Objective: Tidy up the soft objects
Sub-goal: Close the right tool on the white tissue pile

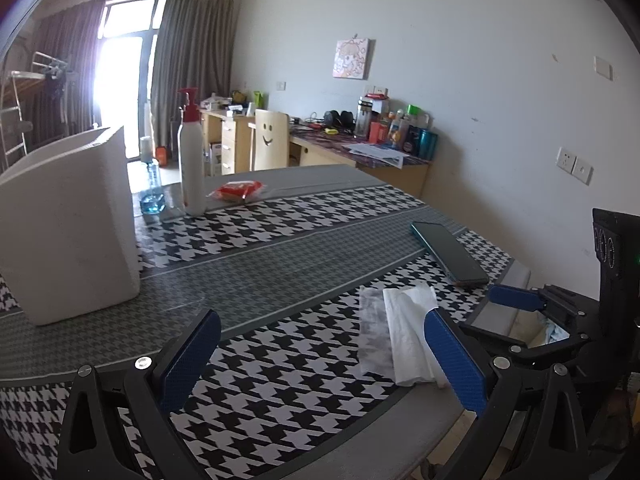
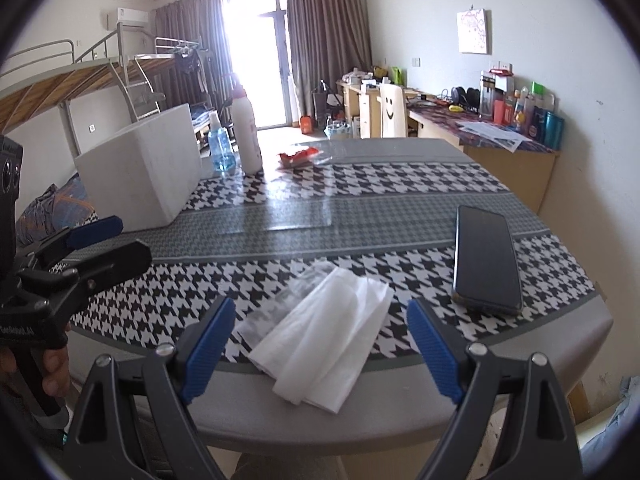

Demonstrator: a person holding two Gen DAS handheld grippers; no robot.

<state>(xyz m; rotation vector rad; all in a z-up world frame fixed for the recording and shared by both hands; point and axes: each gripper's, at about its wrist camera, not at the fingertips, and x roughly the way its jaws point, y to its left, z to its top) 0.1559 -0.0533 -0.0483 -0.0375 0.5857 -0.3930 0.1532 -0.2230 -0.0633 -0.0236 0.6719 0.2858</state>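
Note:
A folded white tissue (image 2: 324,340) lies on a clear plastic wrapper (image 2: 268,320) at the near edge of the houndstooth table (image 2: 360,200). My right gripper (image 2: 322,350) is open and empty, its blue pads on either side of the tissue, just above it. In the left wrist view the tissue (image 1: 408,332) lies front right. My left gripper (image 1: 320,360) is open and empty, over the table left of the tissue. The right gripper (image 1: 516,300) shows at the right edge of that view. The left gripper (image 2: 96,232) shows at the left of the right wrist view.
A dark phone (image 2: 486,258) lies right of the tissue. A white foam box (image 2: 140,168) stands at the far left, with a white pump bottle (image 2: 246,132), a blue spray bottle (image 2: 220,148) and a red packet (image 2: 298,158) behind. A desk (image 2: 500,140) and a chair (image 2: 394,110) stand beyond the table.

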